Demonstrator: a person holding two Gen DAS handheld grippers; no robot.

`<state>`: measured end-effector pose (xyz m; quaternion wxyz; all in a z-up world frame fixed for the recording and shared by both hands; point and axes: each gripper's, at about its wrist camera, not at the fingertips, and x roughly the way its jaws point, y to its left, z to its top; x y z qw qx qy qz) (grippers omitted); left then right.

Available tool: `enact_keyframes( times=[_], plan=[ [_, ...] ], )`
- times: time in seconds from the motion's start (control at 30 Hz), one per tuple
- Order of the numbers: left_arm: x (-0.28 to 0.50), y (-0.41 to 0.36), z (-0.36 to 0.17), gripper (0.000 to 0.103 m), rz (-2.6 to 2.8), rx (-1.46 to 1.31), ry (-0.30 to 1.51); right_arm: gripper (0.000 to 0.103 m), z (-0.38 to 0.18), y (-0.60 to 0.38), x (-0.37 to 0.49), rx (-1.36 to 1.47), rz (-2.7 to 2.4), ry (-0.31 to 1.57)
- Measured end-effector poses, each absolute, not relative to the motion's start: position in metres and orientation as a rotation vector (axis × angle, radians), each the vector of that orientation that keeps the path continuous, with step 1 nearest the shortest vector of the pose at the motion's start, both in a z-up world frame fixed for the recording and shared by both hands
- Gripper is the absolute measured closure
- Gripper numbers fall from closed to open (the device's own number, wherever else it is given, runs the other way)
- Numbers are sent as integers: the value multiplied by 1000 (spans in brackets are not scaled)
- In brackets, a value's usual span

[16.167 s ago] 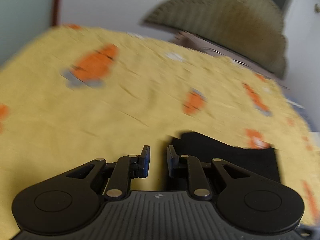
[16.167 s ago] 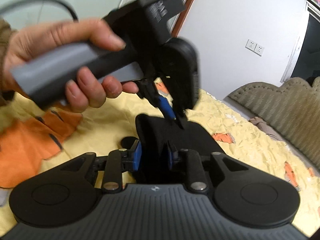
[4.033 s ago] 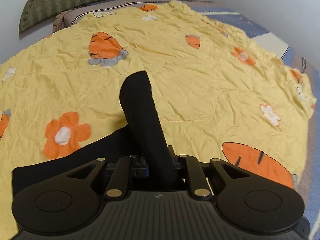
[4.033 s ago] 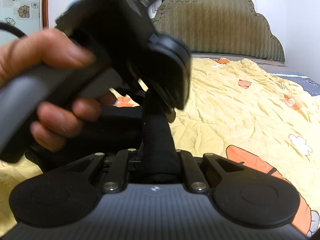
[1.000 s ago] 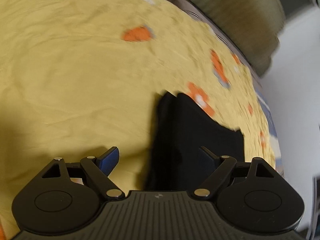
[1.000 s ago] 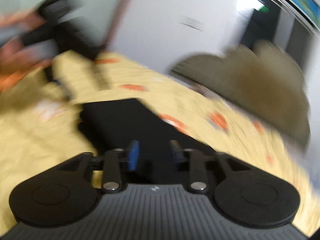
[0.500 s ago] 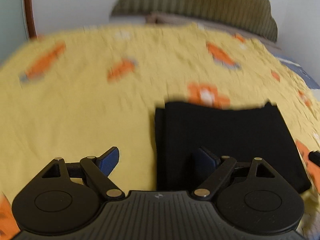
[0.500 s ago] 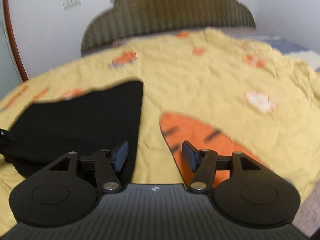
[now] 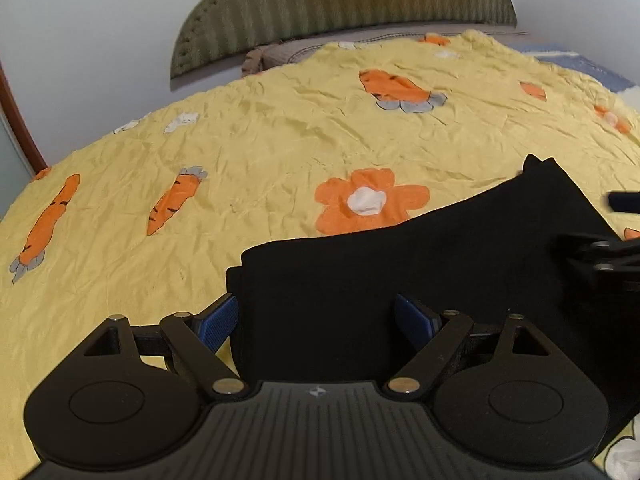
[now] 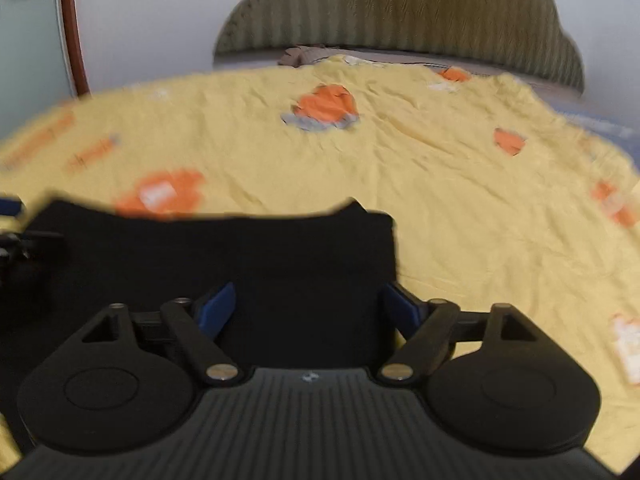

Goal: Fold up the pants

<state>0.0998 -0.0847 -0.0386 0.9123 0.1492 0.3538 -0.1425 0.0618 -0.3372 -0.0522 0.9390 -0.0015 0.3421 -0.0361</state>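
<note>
Step in hand, as I read it: the fold looks done or one pass short. The pants (image 9: 400, 264) lie on the bed (image 9: 280, 152) as a compact black rectangle, flat on the yellow carrot-and-flower sheet, near edge toward you.

Your left hand-held gripper (image 9: 316, 322) is released, blue pads spread wide, holding nothing. It sits over the rectangle's left end; the left pad is out past the stacked layer edges, the right pad over cloth.

Your right hand-held gripper (image 10: 306, 306) is also released and empty. It hangs over the right end, with the right pad about at the cloth's right edge. That view is motion-blurred, so I can't tell whether either tool touches the fabric.

Each tool shows at the edge of the other's view, so you're bracketing the bundle from both ends.

Next move, my call:
- If one more fold is wanted, close on both near corners, lift together and carry them over to the far edge.
- The layers at the left end are slightly offset. Pinch all of them or the top one will slide.
- If it's final, just press flat and back off.

Containers: none in either view. No basket, drawer or box, so there's nothing to stow it into. The upholstered headboard (image 9: 344, 0) and wall sit well beyond.
</note>
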Motion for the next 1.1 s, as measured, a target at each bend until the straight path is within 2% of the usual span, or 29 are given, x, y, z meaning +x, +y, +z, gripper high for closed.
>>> enact_keyframes(
  times=[0.03, 0.1, 0.17, 0.3, 0.43, 0.73, 0.9, 1.1],
  plan=[
    [98, -83, -38, 17, -291, 296, 726, 19, -48, -334, 52, -20, -90, 683],
    [99, -82, -37, 17, -287, 274, 738, 6, -36, -329, 29, -38, -122, 619],
    [98, -81, -36, 17, -285, 263, 743, 0, -19, -320, 0, -56, -123, 552],
    [87, -78, -37, 17, -277, 265, 733, 0, -14, -296, -31, -110, -54, 547],
    [72, -73, -33, 17, -265, 270, 716, 0, -43, -281, -41, -239, -83, 630],
    [34, -53, -24, 14, -202, 253, 702, 0, -16, -253, -95, -56, -98, 517],
    [14, -31, -24, 14, -202, 193, 722, 0, -14, -232, -119, 46, -63, 517],
    [-2, -9, -20, 14, -184, 133, 738, 0, -20, -214, -127, 30, -28, 549]
  ],
)
